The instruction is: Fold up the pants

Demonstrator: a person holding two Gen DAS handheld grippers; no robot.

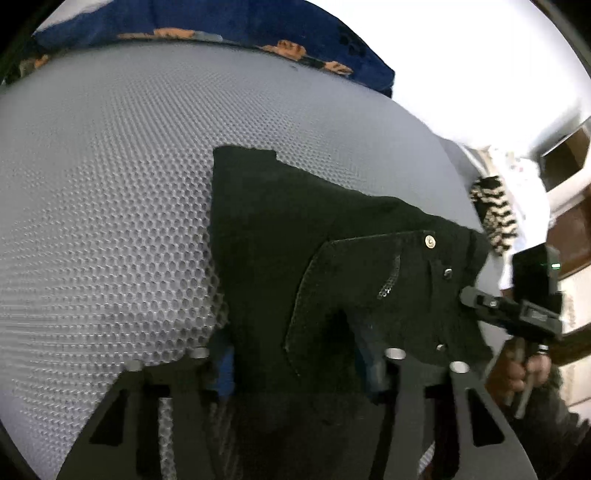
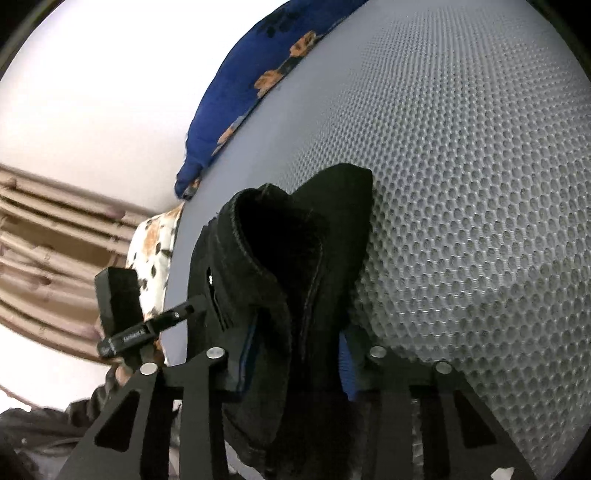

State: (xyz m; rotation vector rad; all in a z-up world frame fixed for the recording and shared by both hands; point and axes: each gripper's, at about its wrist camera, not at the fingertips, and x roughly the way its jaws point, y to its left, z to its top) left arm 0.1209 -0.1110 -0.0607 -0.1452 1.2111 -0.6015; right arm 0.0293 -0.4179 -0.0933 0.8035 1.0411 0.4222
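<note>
Black pants lie folded on a grey honeycomb-mesh mattress, with the waistband's metal button at the right. My left gripper is shut on the near edge of the pants, and dark cloth fills the gap between its blue-padded fingers. In the right wrist view, my right gripper is shut on a bunched, rolled-over part of the pants at the waist end. Each view shows the other gripper at the side: the right one and the left one.
A blue blanket with orange prints lies along the mattress's far edge. A spotted white cloth and a striped fuzzy item sit near the mattress side. Beige curtains hang beyond. A hand holds the right gripper's handle.
</note>
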